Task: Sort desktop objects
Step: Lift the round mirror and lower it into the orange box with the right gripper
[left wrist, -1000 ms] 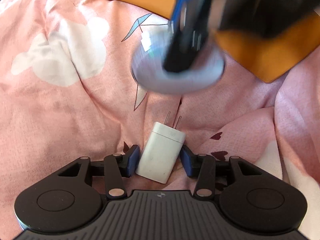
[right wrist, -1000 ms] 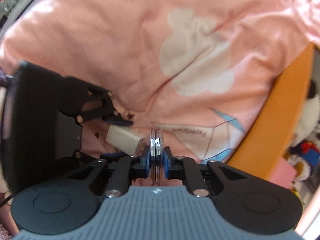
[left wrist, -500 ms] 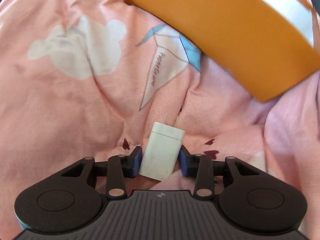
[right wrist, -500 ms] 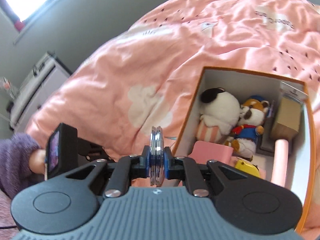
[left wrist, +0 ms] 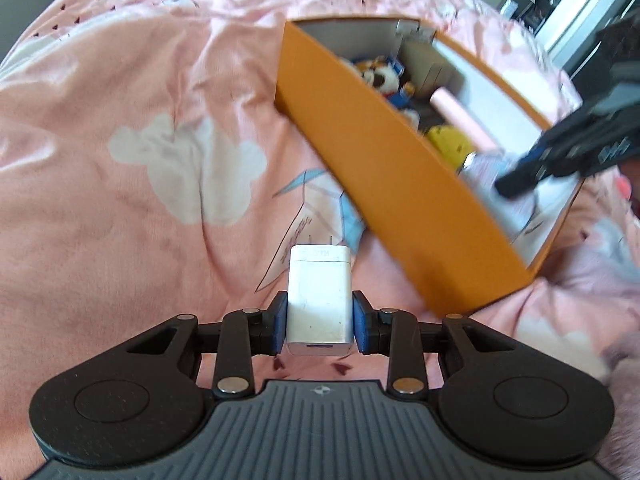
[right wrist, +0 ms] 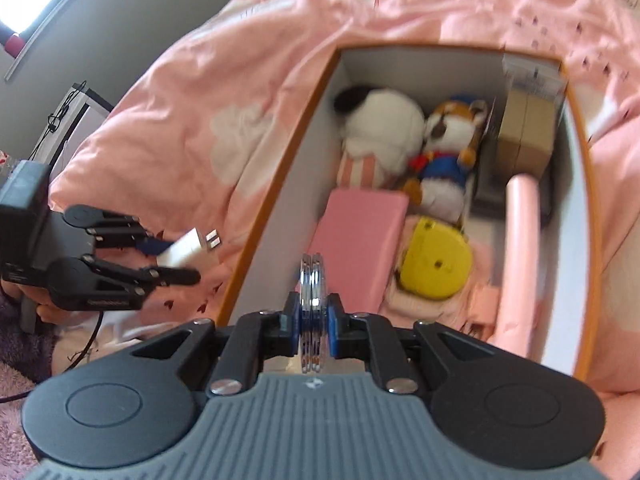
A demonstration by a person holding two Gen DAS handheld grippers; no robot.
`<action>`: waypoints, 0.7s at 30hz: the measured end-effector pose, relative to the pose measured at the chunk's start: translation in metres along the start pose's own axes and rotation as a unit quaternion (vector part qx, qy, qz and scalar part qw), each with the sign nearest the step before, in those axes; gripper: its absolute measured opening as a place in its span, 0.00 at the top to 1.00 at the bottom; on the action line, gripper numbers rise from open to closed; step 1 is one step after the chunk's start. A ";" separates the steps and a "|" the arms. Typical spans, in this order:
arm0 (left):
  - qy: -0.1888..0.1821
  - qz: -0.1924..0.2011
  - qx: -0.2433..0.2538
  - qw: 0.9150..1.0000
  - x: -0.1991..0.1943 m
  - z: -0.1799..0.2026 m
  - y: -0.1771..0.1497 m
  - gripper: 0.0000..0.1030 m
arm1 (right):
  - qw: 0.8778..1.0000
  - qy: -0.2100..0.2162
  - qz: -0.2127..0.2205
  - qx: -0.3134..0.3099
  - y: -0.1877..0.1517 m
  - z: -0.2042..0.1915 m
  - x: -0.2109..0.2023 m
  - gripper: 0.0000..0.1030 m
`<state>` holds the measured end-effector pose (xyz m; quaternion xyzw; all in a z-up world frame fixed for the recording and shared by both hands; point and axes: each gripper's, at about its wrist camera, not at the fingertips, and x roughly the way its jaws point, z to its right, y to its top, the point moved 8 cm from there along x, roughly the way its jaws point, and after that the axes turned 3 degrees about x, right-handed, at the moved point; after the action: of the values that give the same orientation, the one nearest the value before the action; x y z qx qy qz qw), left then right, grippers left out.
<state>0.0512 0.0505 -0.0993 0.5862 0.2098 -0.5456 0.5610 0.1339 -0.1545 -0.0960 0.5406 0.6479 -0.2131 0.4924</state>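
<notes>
A white wall charger [left wrist: 319, 296] is squeezed between the blue pads of my left gripper [left wrist: 319, 320], whose jaws are still closing. It hangs above the pink quilt [left wrist: 120, 80], prongs pointing away. My right gripper [right wrist: 313, 312] is shut on a round silver disc [right wrist: 312, 280], seen edge-on above the near end of the open orange box [right wrist: 280, 184]. The right wrist view shows the left gripper [right wrist: 168, 260] with the charger [right wrist: 192, 250] left of the box. In the left wrist view the right gripper [left wrist: 532, 172] reaches into the box [left wrist: 392, 152] from the right.
Inside the box lie two plush toys [right wrist: 400, 136], a pink case [right wrist: 356, 236], a yellow round object [right wrist: 436, 264], a pink roll [right wrist: 520, 240] and a small cardboard carton [right wrist: 524, 136]. A purple sleeve [right wrist: 20, 344] shows behind the left gripper.
My left gripper closed on the charger and lifted it off the quilt. My right gripper carried the disc from beside the charger to above the box.
</notes>
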 end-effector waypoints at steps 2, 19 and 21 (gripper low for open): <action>-0.004 0.013 -0.005 1.000 -0.003 0.006 0.006 0.64 | 1.000 0.022 -0.017 0.011 -0.003 0.002 0.009 0.86; -0.016 0.066 0.048 0.997 0.001 0.053 0.059 0.64 | 0.990 0.042 -0.117 0.063 -0.026 0.022 0.066 0.82; -0.018 0.067 0.054 0.996 0.003 0.059 0.064 0.64 | 0.990 0.035 -0.116 0.072 -0.027 0.027 0.062 0.78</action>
<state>0.0835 -0.0207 -0.0616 0.6185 0.1298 -0.5282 0.5672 0.1248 -0.1542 -0.1682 0.5027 0.7062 -0.2959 0.4012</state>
